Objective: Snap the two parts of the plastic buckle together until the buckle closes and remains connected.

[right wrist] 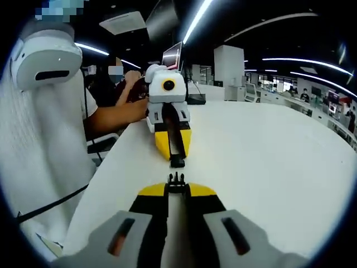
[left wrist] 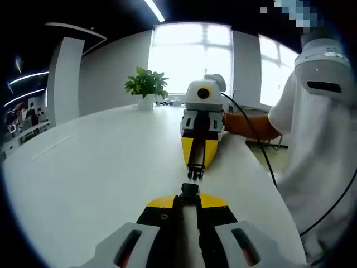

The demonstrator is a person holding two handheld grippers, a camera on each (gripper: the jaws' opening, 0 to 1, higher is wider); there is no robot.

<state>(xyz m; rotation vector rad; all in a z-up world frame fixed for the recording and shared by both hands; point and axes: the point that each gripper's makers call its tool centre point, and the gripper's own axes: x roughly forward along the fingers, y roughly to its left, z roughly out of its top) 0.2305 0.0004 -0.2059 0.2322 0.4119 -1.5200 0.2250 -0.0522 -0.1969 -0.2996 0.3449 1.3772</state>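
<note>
While each gripper clenches one buckle half over the white tabletop [left wrist: 83,178], a small gap separates them. The left gripper [left wrist: 189,192] grips the socket half [left wrist: 189,188], the right gripper [right wrist: 176,183] the pronged half [right wrist: 176,178]. Keeping both level and coaxial should seat the prongs squarely.
</note>
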